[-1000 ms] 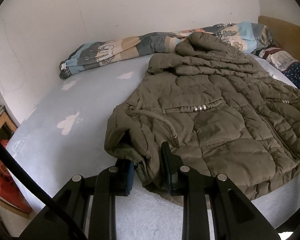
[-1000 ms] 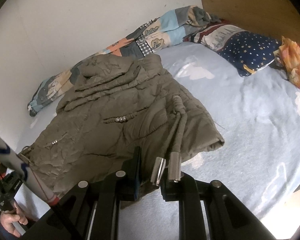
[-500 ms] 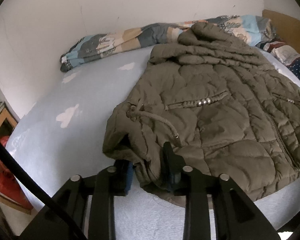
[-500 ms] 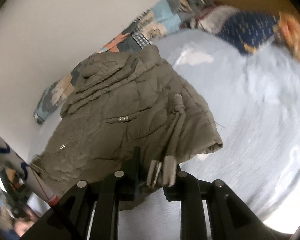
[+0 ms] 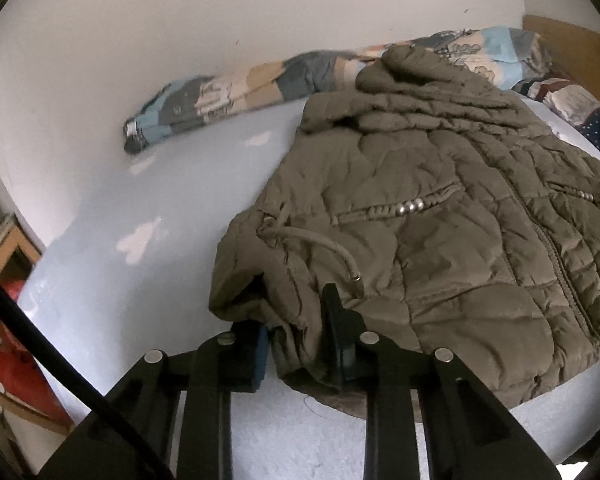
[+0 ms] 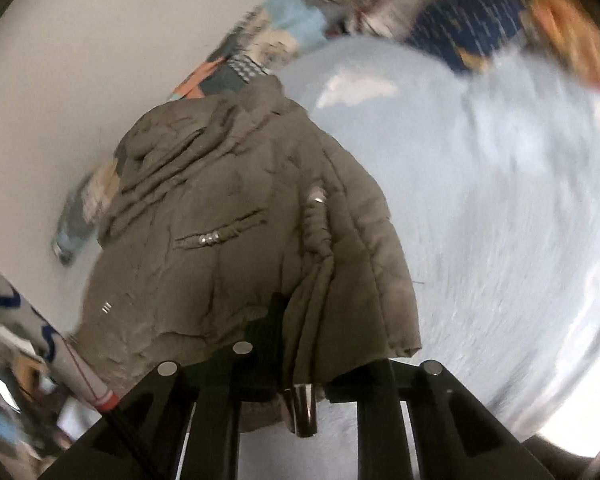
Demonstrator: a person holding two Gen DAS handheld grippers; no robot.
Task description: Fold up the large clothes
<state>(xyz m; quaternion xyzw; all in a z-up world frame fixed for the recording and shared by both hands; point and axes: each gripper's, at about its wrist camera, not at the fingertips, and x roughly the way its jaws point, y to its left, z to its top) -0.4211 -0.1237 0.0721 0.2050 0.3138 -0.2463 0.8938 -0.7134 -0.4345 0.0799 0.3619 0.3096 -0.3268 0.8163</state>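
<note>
Item: olive quilted jacket (image 5: pixel 440 216), laid flat on the bed sheet (image 5: pixel 140 280), filling centre and right of the left wrist view; hood bunched toward upper right against the patchwork duvet (image 5: pixel 240 88).

Left gripper (image 5: pixel 300 340), lower centre of frame: jaws clamped on a bunched hem corner, fabric gathered thick between the pads.

Right gripper (image 6: pixel 296 360), lower centre of its frame: jaws appear closed on the opposite hem edge, w/ a drawcord (image 6: pixel 316 232) and its metal tips (image 6: pixel 300 404) hanging between them. View heavily blurred, so exact contact is not confirmed.

Handling, est.: padded, soft, bulky, moderately light. Shell looks slick; a thin pinch may slip, so a deep bite on hem or seam is preferable. Padding will spring back, so folds likely need pressing down. Loose cords could snag on the fingers.

Surface: pale blue sheet w/ white cloud shapes, soft mattress, some give expected. Jacket sits near the bed's lower edge.

Room: white wall (image 5: pixel 180 20) across upper frame; wooden headboard (image 5: pixel 572 44) upper right; star-print pillow (image 6: pixel 472 36) upper right of right wrist view; furniture and clutter at lower left, too blurred to identify.
</note>
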